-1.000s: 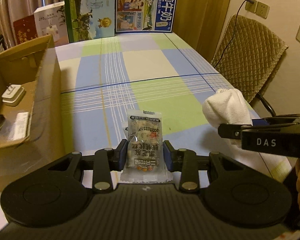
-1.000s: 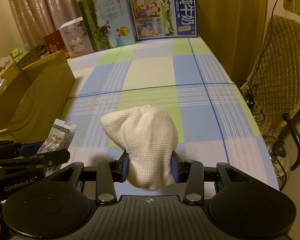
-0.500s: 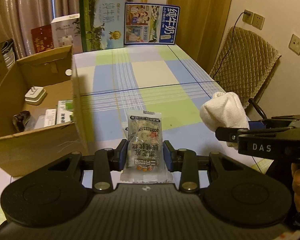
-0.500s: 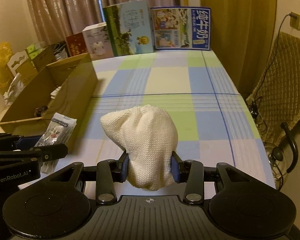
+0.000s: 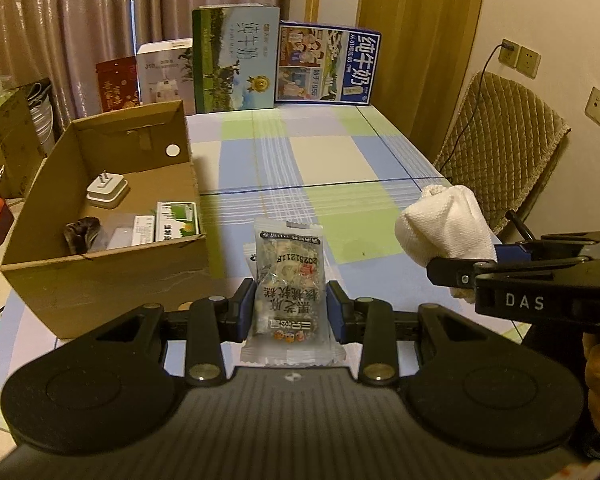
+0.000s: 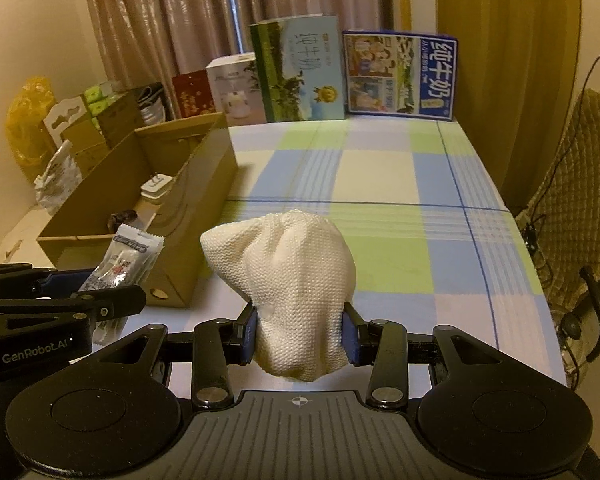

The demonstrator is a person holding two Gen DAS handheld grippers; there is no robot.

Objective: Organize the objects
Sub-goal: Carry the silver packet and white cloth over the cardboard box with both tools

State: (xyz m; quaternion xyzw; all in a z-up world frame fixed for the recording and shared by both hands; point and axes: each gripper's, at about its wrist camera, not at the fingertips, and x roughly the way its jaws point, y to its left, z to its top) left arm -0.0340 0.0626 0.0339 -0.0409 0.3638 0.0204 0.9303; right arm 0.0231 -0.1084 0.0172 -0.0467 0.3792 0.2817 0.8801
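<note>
Lower centre of the left wrist view: left gripper (image 5: pixel 287 316) clenched on a snack packet (image 5: pixel 287 280), gripped at both side edges so the wrapper stands upright, clear of the checked tablecloth (image 5: pixel 332 160). Lower centre of the right wrist view: right gripper (image 6: pixel 300 338) clamped on a white cloth bundle (image 6: pixel 288 272), squeezed low, loose bulk bulging above. Mid-left, beyond: open cardboard box (image 5: pixel 100 272), a white charger (image 5: pixel 107 190) and small items inside, probably the destination. Far edge, top centre: milk cartons (image 5: pixel 236 60) stood against the curtain.
</note>
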